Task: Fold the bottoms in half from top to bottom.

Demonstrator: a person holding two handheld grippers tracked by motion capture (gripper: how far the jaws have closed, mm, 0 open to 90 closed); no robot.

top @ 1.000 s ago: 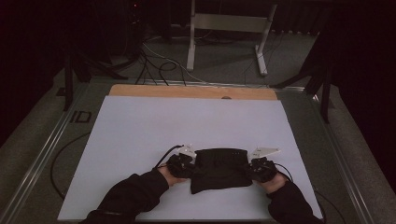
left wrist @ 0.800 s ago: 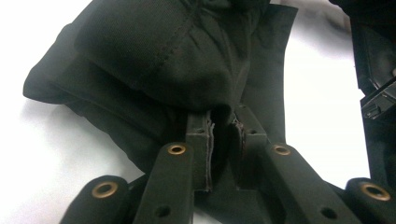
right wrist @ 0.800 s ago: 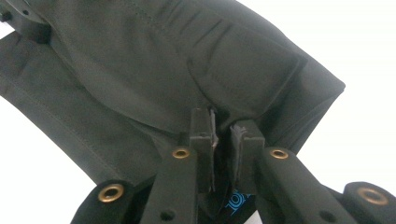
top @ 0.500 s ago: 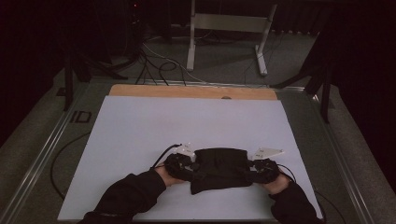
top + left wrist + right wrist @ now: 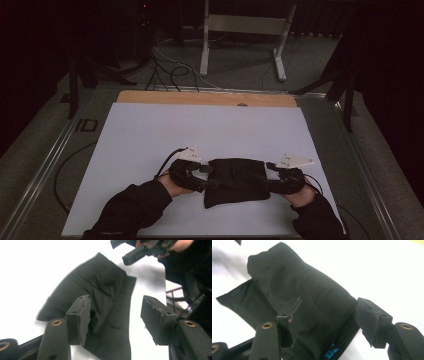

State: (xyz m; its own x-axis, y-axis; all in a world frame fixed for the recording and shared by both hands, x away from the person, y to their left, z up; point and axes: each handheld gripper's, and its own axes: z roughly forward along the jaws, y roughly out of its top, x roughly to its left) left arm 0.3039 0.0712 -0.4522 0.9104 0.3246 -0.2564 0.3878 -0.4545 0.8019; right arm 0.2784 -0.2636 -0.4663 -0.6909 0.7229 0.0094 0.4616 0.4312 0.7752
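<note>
A folded black cloth [image 5: 236,181] lies flat on the white table top [image 5: 200,130], near its front edge. My left gripper [image 5: 207,176] is at the cloth's left end and my right gripper [image 5: 270,178] at its right end. In the left gripper view the jaws of the left gripper [image 5: 116,305] stand apart above the cloth [image 5: 100,285], with the right gripper [image 5: 140,252] farther off. The right gripper [image 5: 331,307] hangs over the cloth [image 5: 299,285] the same way, pads clear of the fabric. Both pairs of jaws have just been opening.
A wooden strip [image 5: 205,98] runs along the table's far edge. Beyond it stand a metal frame [image 5: 240,30] and loose floor cables [image 5: 170,70]. A cable [image 5: 65,170] curves past the table's left side. Dark sleeves [image 5: 130,210] enter from the bottom.
Both grippers have lifted a little and drawn slightly outward from the cloth's ends. The cloth has stayed flat on the table.
</note>
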